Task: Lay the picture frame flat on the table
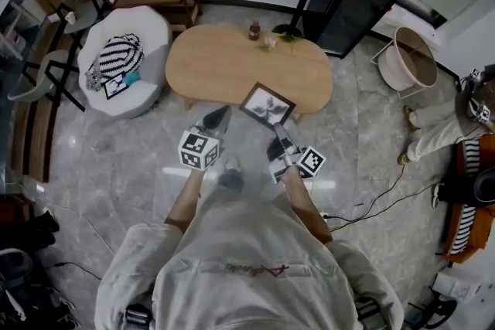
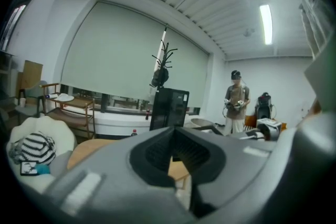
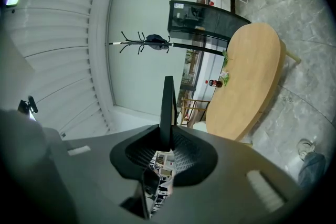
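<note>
Right tool [image 1: 278, 132] clamps the picture frame [image 1: 267, 104] by its lower edge, centre frame, overlapping the bench's [image 1: 224, 62] near rim. Left tool [image 1: 218, 117] closed, empty; open benchtop beyond.

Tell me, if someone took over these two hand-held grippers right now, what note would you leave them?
Left gripper: jaws together, nothing held.
Right gripper: shut on the picture frame, gripping it by one edge.
Frame: in the air at the near edge of the wooden table, tilted, not resting on it.
Done: frame is in hand.
Left: carry it over the bare tabletop, lay it flat, let go. The bottle stands at the far edge, probably out of the way.
</note>
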